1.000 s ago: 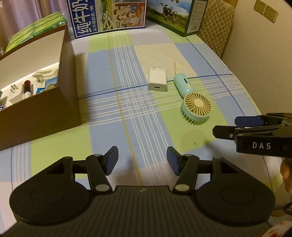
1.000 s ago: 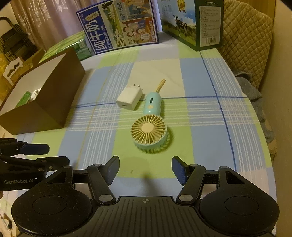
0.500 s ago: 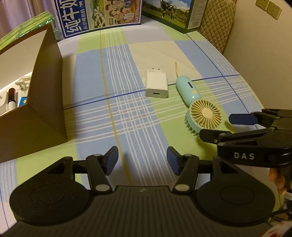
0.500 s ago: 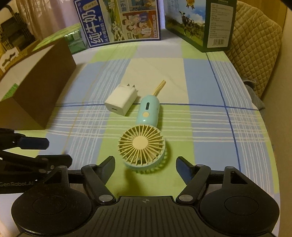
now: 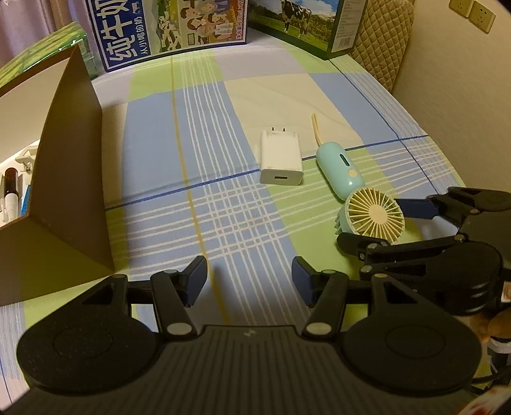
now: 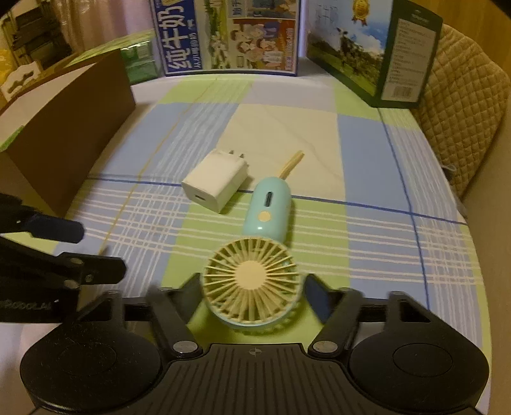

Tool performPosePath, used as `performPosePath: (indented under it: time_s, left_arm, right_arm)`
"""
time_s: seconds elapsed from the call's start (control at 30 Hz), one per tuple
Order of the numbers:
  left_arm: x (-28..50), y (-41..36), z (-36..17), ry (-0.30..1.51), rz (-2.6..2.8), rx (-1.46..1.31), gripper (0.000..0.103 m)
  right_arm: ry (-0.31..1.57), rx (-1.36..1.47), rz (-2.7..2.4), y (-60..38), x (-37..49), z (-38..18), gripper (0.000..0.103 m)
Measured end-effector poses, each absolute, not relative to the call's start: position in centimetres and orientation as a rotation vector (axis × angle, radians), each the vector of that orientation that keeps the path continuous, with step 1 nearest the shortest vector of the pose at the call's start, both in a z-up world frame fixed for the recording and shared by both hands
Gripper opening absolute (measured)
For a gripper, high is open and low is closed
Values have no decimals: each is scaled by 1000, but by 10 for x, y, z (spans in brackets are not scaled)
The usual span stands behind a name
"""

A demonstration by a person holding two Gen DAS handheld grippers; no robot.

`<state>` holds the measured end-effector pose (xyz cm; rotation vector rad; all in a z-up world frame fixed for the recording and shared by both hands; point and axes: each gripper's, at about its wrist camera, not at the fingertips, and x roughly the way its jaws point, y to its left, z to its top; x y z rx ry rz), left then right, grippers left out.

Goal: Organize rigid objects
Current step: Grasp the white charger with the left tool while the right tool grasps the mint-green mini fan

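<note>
From my left wrist cam: the little handheld fan [image 5: 370, 214] is lying flat on the plaid cloth [image 5: 223, 178], mint-blue body with a cream round grille facing up, and its pill-shaped handle points away from me with a tan strap trailing off the end. Just left of the handle is a white charger [image 5: 280, 158], prongs pointing away, near the fan but not touching it. On the far left sits a brown cardboard box [image 5: 70, 178], open on top, with a few small things inside that I can't really make out. Milk cartons [image 5: 172, 28] stand along the back edge. My left gripper [image 5: 249, 281] has its jaws apart with nothing between them, just bare cloth, and the fan is well off to its right. My right gripper [image 5: 377, 223] reaches in from the right, one finger on each side of the fan head.

From my right wrist cam: the fan [image 6: 252, 277] fills the bottom middle, grille up, handle pointing away toward the charger [image 6: 217, 180]. My right gripper [image 6: 252, 297] has the fan head sitting right between the fingers and the jaws are closing in on it, though I still see a sliver of gap on the right side, so no squeeze there. Nothing blocks it. My left gripper [image 6: 95, 252] pokes in at the left edge, well apart from the fan, and the box [image 6: 73, 134] is behind it.
</note>
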<state>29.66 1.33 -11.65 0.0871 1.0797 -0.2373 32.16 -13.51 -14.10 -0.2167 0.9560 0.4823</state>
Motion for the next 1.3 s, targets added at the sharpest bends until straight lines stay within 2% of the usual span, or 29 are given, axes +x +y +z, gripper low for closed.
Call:
performPosePath:
  time_s: [0.3, 0.6, 0.73, 0.97, 1.27, 1.3]
  left_arm:
    - [307, 3, -118, 1051, -289, 106, 55]
    - [330, -18, -120, 999, -346, 138, 55]
    - [346, -24, -125, 980, -343, 149, 60]
    - [366, -33, -134, 972, -351, 169, 59]
    - [383, -44, -142, 976, -349, 177, 45]
    - [385, -44, -143, 981, -347, 176, 37]
  right_arm:
    - [868, -252, 366, -155, 322, -144, 60]
    - [840, -186, 234, -196, 348, -140, 60]
    - [838, -173, 234, -201, 353, -140, 60]
    - [832, -168, 245, -199, 358, -143, 60]
    - [838, -164, 262, -194, 366, -143, 60]
    - [838, -164, 267, -193, 365, -143, 60]
